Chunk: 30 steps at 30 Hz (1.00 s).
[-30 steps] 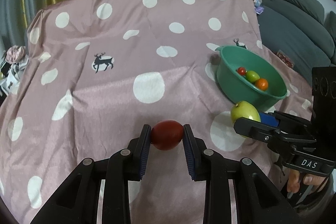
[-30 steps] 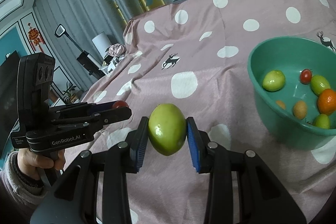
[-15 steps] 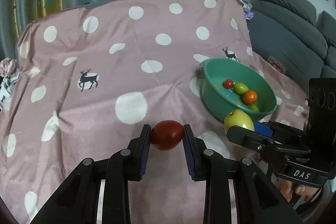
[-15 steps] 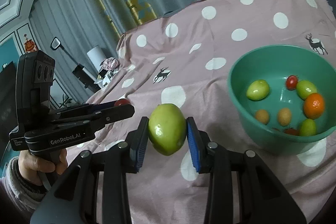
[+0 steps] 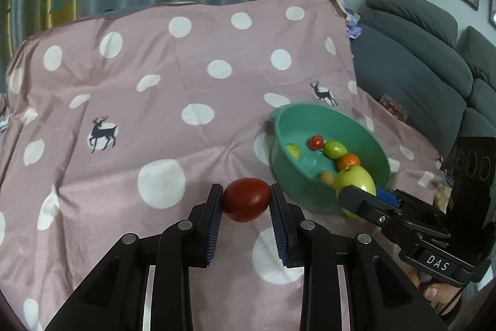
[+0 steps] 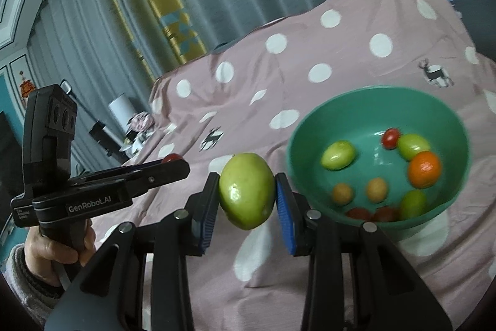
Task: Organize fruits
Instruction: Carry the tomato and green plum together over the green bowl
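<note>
Both fruits ride in the air on thin grips, and that is the main risk; the left hand-held gripper [image 5: 246, 200] pinches a red fruit [image 5: 246, 199] by its two ends between the blue pads, and the right hand-held gripper [image 6: 246, 197] pinches a green fruit [image 6: 247, 190] across its sides, with most of it bulging above and below the pads; a jolt or a slack squeeze could let either one slip out onto the pink cloth [image 5: 173, 101], where a round fruit would likely roll off downhill; the cloth looks draped and sloped, not flat like a bench

The bowl [image 6: 313, 120] is light-looking plastic on that soft cloth; in the left view the green fruit [image 5: 355, 180] sits right by the near rim [image 5: 297, 194], so a low approach could knock the rim and tip or shove the bowl; it already holds small fruits, among them an orange [image 6: 424, 169] and a cherry tomato [image 6: 390, 137], and a heavy drop from height could bruise them or bounce one out

The two grippers travel close together toward one bowl; releasing at once could make them collide over the rim, so I judge one should go first

Pose: both point forward and downward, the left more steeply; the red fruit hangs short of the bowl, to its left; the person's left hand [image 6: 59, 250] wraps the handle, sleeve at the wrist; of the right hand only fingertips [image 5: 437, 292] show
</note>
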Each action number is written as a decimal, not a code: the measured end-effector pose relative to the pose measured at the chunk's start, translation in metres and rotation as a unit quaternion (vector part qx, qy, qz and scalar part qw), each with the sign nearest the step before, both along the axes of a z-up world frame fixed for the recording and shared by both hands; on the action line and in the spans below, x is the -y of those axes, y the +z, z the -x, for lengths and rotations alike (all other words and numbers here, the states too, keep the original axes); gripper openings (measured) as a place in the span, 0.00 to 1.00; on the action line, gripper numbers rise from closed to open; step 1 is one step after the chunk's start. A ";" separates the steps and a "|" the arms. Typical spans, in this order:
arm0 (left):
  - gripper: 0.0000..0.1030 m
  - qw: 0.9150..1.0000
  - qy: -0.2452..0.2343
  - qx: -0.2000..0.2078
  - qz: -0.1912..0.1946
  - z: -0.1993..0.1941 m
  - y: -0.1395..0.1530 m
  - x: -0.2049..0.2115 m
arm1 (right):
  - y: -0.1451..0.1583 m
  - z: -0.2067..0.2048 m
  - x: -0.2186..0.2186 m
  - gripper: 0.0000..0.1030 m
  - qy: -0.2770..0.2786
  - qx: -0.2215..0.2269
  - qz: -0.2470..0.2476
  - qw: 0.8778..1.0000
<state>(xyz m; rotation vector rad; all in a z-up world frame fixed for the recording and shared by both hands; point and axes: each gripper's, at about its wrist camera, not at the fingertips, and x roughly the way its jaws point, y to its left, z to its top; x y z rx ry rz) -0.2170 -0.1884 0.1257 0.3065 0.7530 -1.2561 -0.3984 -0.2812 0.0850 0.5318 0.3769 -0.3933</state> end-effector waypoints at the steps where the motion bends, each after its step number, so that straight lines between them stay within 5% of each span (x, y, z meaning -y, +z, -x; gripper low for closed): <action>1: 0.30 1.000 -0.003 0.001 0.000 0.001 0.001 0.003 | 0.000 0.001 0.002 0.35 -0.006 0.000 0.002 1.000; 16: 0.30 0.998 -0.059 0.009 0.001 0.032 0.008 0.070 | 0.005 0.031 0.029 0.35 -0.090 0.013 0.010 0.996; 30: 0.30 0.994 -0.085 0.052 -0.042 0.049 -0.002 0.117 | 0.002 0.041 0.043 0.35 -0.129 0.012 0.004 0.992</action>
